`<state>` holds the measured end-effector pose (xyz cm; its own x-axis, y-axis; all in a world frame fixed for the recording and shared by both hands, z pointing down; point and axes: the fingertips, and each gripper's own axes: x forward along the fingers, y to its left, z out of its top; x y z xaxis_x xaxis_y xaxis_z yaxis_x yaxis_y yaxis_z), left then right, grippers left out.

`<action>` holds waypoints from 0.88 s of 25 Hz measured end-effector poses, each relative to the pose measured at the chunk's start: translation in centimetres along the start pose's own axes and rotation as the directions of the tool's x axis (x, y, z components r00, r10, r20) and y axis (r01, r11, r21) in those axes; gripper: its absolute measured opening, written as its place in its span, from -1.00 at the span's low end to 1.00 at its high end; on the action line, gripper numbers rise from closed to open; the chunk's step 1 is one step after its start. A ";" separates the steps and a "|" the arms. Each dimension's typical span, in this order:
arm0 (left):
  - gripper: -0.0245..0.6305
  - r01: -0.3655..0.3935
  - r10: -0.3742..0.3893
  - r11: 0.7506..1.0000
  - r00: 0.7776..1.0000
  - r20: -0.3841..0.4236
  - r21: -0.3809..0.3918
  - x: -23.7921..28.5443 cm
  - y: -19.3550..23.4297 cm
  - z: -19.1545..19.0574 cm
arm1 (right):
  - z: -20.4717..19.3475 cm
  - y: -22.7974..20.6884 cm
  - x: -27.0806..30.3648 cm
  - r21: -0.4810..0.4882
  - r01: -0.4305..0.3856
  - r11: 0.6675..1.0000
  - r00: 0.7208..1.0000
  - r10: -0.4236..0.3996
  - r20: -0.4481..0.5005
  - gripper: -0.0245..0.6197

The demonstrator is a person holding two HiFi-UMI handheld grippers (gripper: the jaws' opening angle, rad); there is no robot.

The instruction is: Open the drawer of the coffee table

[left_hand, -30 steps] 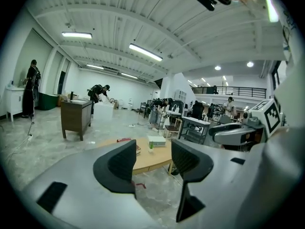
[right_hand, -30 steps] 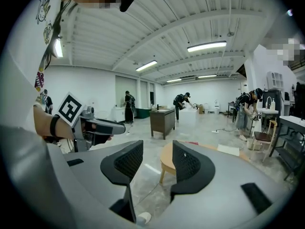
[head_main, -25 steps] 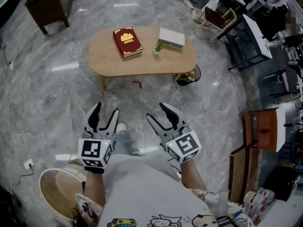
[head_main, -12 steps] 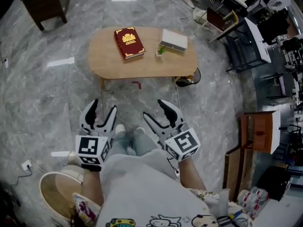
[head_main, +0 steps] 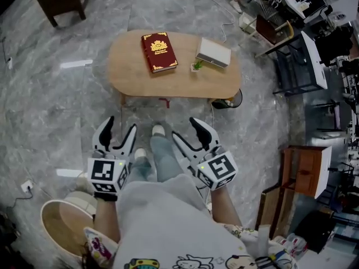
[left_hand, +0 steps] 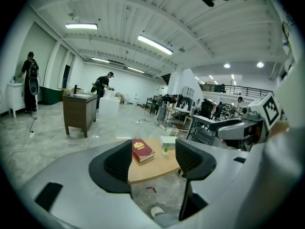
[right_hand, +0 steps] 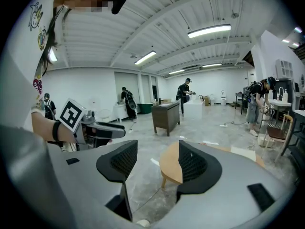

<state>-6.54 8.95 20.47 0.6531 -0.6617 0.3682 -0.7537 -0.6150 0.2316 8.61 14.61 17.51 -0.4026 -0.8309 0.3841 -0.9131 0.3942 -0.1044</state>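
Both claws are empty with their jaws spread. The left claw (head_main: 120, 129) and the right claw (head_main: 184, 129) have just been opening wider, and each gripper view shows only air between the pads. We hold them side by side in front of the body, aimed forward and a little down, which suits a reach for something low.

The oval light-wood coffee table (head_main: 174, 80) stands ahead on the grey marble floor (head_main: 67, 111), well apart from both claws. Its surface carries a red hardcover book (head_main: 159, 51), a white box (head_main: 213, 52) and a small green plant (head_main: 197, 66) beside the box.

We cannot see the drawer itself from this steep angle; we judge that it sits under the near edge. A small red piece (head_main: 163, 101) shows just below that edge and may be its pull, though it is too small to be sure.

One shoe (head_main: 159, 130) is planted between the claws. The task has hardly begun, and we judge the wide jaws are readied to close on a handle once we are near enough.
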 end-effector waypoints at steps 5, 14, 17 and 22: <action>-0.13 -0.067 0.067 0.998 0.998 0.007 -0.005 4.1 1.4 1.7 | 1.1 -3.8 4.1 -0.039 -0.074 0.997 0.997 0.073 -0.017 -0.19; -0.13 -0.199 0.200 0.978 0.980 0.016 -0.059 10.3 3.7 5.0 | 5.0 -9.8 11.4 -0.112 -0.257 0.960 0.966 0.253 -0.047 -0.19; -0.13 -0.244 0.245 0.967 0.969 0.011 -0.070 11.4 4.6 5.2 | 5.6 -11.0 13.2 -0.133 -0.300 0.945 0.954 0.294 -0.062 -0.19; -0.13 -0.291 0.291 0.952 0.957 -0.007 -0.092 12.0 6.0 4.9 | 5.8 -11.5 15.7 -0.135 -0.354 0.926 0.935 0.344 -0.090 -0.19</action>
<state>-2.90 -4.78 21.84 0.4046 -0.8090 0.4264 -0.9145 -0.3539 0.1963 12.37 -5.24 19.44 -0.6848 -0.6054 0.4056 -0.6939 0.7117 -0.1091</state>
